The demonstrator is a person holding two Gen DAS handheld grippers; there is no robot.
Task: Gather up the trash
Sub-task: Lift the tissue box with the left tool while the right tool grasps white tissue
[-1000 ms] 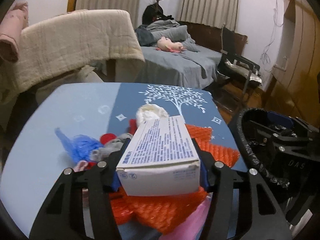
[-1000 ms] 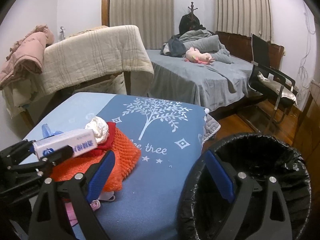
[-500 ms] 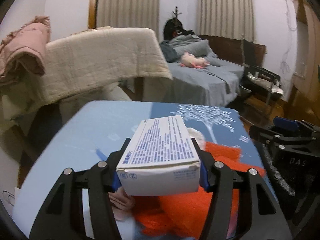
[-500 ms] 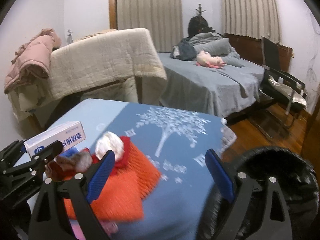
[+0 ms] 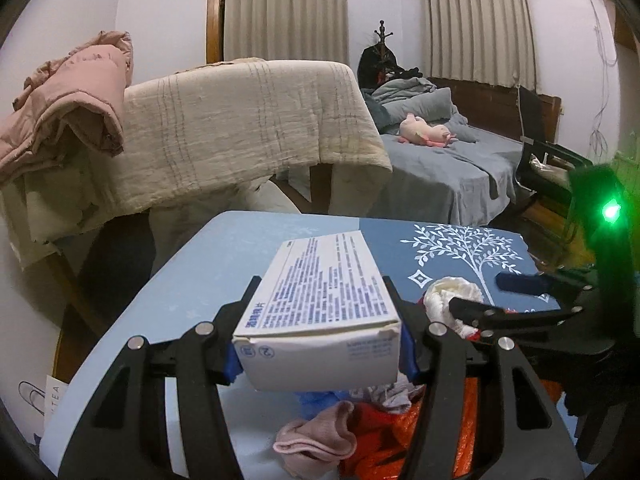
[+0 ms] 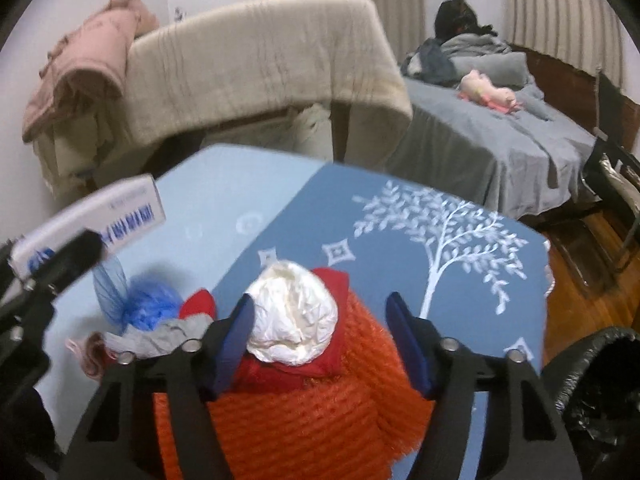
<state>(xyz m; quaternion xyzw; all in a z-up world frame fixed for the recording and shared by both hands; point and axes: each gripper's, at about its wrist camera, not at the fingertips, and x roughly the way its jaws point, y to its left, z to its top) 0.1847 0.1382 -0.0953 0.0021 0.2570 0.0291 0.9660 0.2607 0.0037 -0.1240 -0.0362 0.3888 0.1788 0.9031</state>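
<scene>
My left gripper [image 5: 322, 282] is shut on a white printed carton [image 5: 316, 352] and holds it above the blue table [image 5: 224, 264]. The carton [image 6: 100, 216] also shows at the left edge of the right wrist view. My right gripper [image 6: 320, 300] hangs low over a trash pile, and its jaws are closing. A crumpled white wad [image 6: 292, 312] lies between its blue pads, near the left one and apart from the right one. The wad rests on a red cloth [image 6: 328, 360] and an orange net [image 6: 300, 412]. In the left wrist view the right gripper [image 5: 488, 296] sits at the right, beside the wad [image 5: 452, 296].
A blue mesh bundle [image 6: 148, 308], a grey scrap [image 6: 168, 332] and a pink scrap [image 5: 316, 440] lie left of the pile. A bin with a black liner [image 6: 596, 392] stands off the table's right corner. Behind are a draped beige blanket [image 5: 248, 128], a bed [image 5: 448, 168] and a chair [image 5: 548, 160].
The right gripper swung left from over the bin to the pile, dropped lower, and its jaws narrowed around the white wad. The left gripper drifted left and tilted up a little, still holding the carton.
</scene>
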